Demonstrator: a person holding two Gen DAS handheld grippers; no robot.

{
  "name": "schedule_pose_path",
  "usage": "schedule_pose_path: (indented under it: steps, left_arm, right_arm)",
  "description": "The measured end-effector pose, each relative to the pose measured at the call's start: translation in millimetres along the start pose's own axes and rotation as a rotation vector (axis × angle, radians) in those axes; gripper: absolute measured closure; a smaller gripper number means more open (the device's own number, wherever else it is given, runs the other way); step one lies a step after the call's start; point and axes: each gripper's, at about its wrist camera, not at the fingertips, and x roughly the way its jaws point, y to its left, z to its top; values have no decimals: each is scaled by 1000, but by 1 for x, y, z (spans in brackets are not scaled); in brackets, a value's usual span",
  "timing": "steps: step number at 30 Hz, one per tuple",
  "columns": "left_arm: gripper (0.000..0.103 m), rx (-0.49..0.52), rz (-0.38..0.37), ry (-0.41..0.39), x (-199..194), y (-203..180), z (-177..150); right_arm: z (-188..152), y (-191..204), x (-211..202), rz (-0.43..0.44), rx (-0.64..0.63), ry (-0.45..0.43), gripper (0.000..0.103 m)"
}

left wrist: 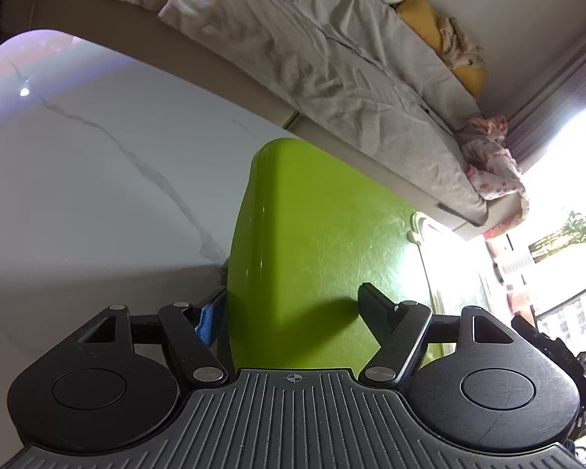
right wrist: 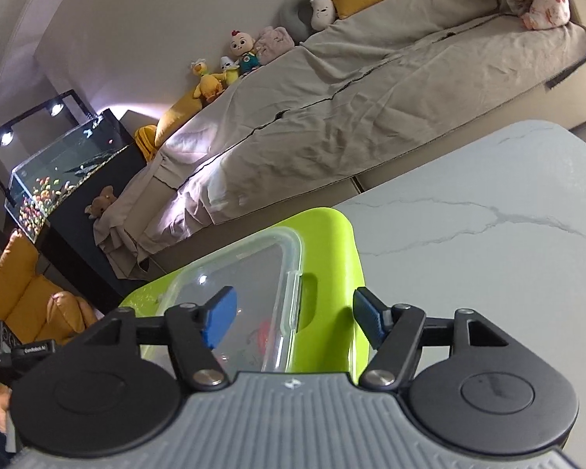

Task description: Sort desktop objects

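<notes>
The left tongs point(left wrist: 289, 312) fill the foreground of the left wrist view, straddling the raised rim of a lime-green tray point(left wrist: 324, 242). Their blue-padded finger point(left wrist: 207, 318) stands outside the tray wall, close against it or touching; which, I cannot tell. The other finger stands inside over the tray floor, apart from the wall. So the tongs are partly spread with the rim between them, and the pads do not visibly press on it from both sides.

In the right wrist view the right tongs point(right wrist: 293, 318) also stand partly spread. One blue pad point(right wrist: 218, 318) hangs over a clear plastic lidded box point(right wrist: 250, 273) that sits inside the same green tray point(right wrist: 332, 242); the other pad is outside the tray's far wall. Between them lie the box's edge with its latch and the tray rim. Neither pad clearly presses on anything.

The tray rests on a white marble-patterned desk point(right wrist: 488, 203), at its edge. Something reddish shows faintly through the box, too blurred to name.

Behind the desk runs a sofa point(right wrist: 371, 97) under a wrinkled beige cover, with plush toys point(right wrist: 242, 54) along its back and a lit fish tank point(right wrist: 62, 172) beside it.
</notes>
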Motion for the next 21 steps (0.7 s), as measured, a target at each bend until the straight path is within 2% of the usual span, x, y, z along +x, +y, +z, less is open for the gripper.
schedule_pose_path:
  steps: [2, 6, 7, 8, 9, 15, 21]
  left_arm:
    - [26, 10, 10, 9, 2, -1, -1]
    - [26, 18, 19, 13, 3, -1, -2]
    - [27, 21, 25, 11, 4, -2, -2]
    - [27, 24, 31, 8, 4, -2, -1]
    - [27, 26, 39, 6, 4, -3, 0]
    - [26, 8, 88, -10, 9, -3, 17]
    - [24, -14, 75, -1, 1, -11, 35]
  right_arm:
    - [-4, -8, 5, 17, 6, -7, 26]
    - [-13, -37, 17, 85, 130, 7, 26]
    - [-14, -43, 21, 111, 160, 15, 31]
    - [-15, -48, 25, 138, 188, 22, 40]
    - [-14, -52, 27, 165, 211, 26, 41]
    - [-10, -59, 39, 197, 342, 38, 44]
    - [2, -65, 34, 247, 434, 21, 49]
